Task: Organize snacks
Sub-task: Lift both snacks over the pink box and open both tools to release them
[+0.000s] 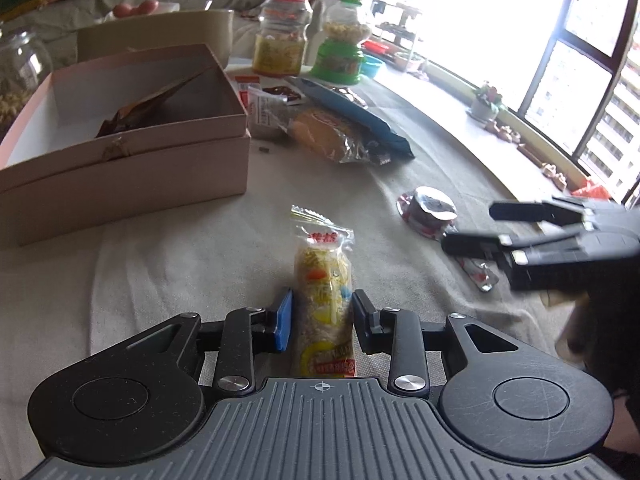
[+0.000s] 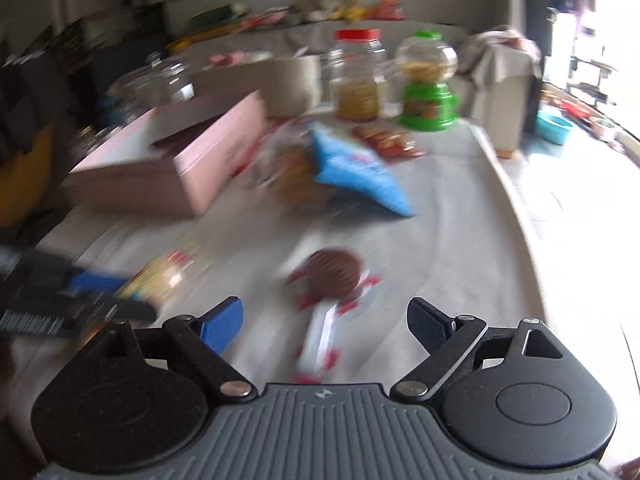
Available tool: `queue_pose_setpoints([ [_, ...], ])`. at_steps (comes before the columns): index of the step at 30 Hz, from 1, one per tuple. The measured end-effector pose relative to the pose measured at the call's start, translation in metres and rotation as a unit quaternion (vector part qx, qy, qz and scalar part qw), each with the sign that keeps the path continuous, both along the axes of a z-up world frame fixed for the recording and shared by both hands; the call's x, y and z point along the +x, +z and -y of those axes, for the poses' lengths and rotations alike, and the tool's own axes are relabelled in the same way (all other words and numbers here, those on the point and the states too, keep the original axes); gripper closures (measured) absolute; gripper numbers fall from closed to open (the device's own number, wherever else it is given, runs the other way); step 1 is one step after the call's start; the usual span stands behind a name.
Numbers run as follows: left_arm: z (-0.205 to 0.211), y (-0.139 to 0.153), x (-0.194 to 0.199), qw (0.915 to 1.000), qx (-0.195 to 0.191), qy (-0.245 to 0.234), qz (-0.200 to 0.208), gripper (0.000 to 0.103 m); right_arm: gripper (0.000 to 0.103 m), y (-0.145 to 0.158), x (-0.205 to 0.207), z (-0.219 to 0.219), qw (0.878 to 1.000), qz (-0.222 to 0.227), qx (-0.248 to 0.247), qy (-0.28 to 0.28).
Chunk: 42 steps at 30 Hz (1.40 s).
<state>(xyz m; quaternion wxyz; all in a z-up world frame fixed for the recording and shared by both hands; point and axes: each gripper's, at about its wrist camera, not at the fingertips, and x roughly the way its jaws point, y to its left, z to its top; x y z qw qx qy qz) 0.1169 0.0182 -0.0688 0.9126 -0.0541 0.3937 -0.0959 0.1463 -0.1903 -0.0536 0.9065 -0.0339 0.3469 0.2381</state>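
Tongs of the left hand (image 1: 322,314) are clamped on a clear noodle packet (image 1: 324,300), one pad on each side, with the packet standing lengthwise between them above the cloth-covered worktop (image 1: 180,264). Tongs of the right hand (image 2: 324,322) stand wide apart with nothing between the pads; a round chocolate snack in a red-and-white wrapper (image 2: 330,280) lies on the cloth just beyond them, untouched. The right wrist view is blurred. An open pink box (image 1: 132,136) sits at the far left of the worktop and holds a brown packet (image 1: 140,114). To the right of the box lie a wrapped bun (image 1: 326,136) and a blue bag (image 1: 352,114), touching. Farther back stand a red-lidded jar (image 1: 284,32) and a green-based dispenser (image 1: 340,44), side by side.
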Motion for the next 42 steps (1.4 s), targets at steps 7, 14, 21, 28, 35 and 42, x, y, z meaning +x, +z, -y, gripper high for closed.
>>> queue_pose_setpoints([
  [7,-0.001,-0.001,-0.004,1.0,0.002,-0.005,0.002,0.068,0.04,-0.014,0.028,-0.022,1.0,0.004,-0.019,-0.003],
  [14,0.0,0.002,-0.021,0.9999,0.003,-0.015,-0.006,0.07,0.042,0.001,0.006,-0.033,0.999,-0.005,-0.037,0.036],
  [21,-0.017,0.026,-0.07,0.9983,-0.049,-0.032,0.003,0.07,0.042,0.057,-0.041,-0.028,0.995,0.016,-0.006,0.103],
  [28,-0.065,0.138,-0.107,0.9832,0.001,0.028,0.18,0.07,0.042,0.166,-0.055,-0.044,0.982,0.116,0.068,0.134],
  [35,-0.122,0.222,-0.088,0.9512,0.018,0.113,0.287,0.07,0.042,0.259,-0.026,-0.094,0.968,0.198,0.07,0.139],
  [42,-0.145,0.183,-0.001,0.9645,-0.043,0.126,0.228,0.07,0.042,0.257,0.039,-0.142,0.978,0.167,0.047,0.112],
])
